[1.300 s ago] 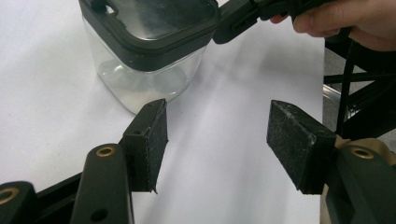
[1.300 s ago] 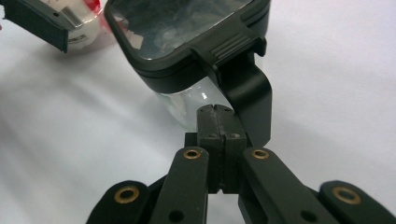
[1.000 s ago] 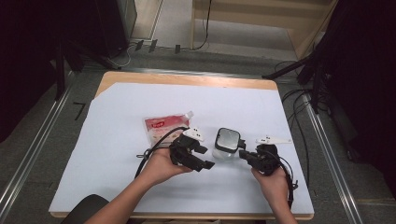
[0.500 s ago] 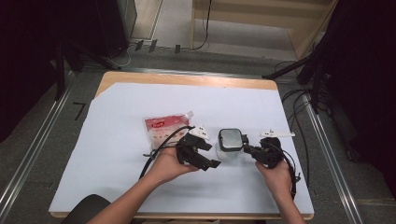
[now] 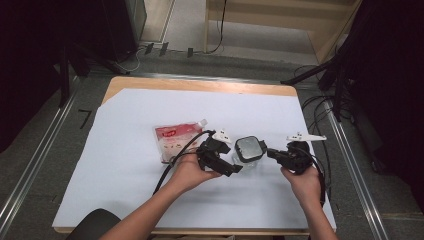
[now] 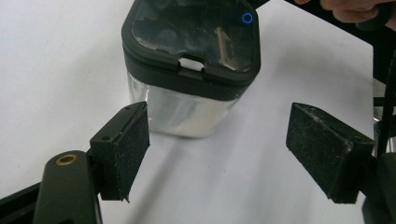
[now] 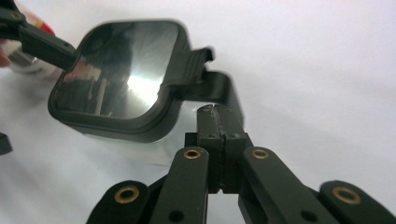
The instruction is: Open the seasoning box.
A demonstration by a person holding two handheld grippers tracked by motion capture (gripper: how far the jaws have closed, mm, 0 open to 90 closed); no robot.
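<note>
On the white tabletop (image 5: 125, 175), left of centre, lies a flat red-and-clear pouch (image 5: 176, 141) with a white spout at its far right corner. Just right of it, the left hand (image 5: 187, 172) holds the left gripper (image 5: 235, 169), whose black cable loops back along the pouch's near edge. In the left gripper view its fingers (image 6: 126, 147) are spread wide, with nothing between them; they sit just short of the jar (image 6: 191, 65), one pad near its lower left corner, the other well off to the right.

The jar (image 5: 248, 150) stands upright near the middle of the tabletop, between the two grippers. It has a clear square body and a black lid with a glossy dark window. A latch tab sticks out from the lid's edge.

On the right, the right hand (image 5: 303, 184) holds the right gripper (image 5: 272, 153), pointed left at the jar. In the right gripper view its fingers (image 7: 218, 135) are pressed fully together. Their tips sit right at the black hinge block under the lid's tab; whether they touch it I cannot tell. Nothing is pinched between them.
</note>
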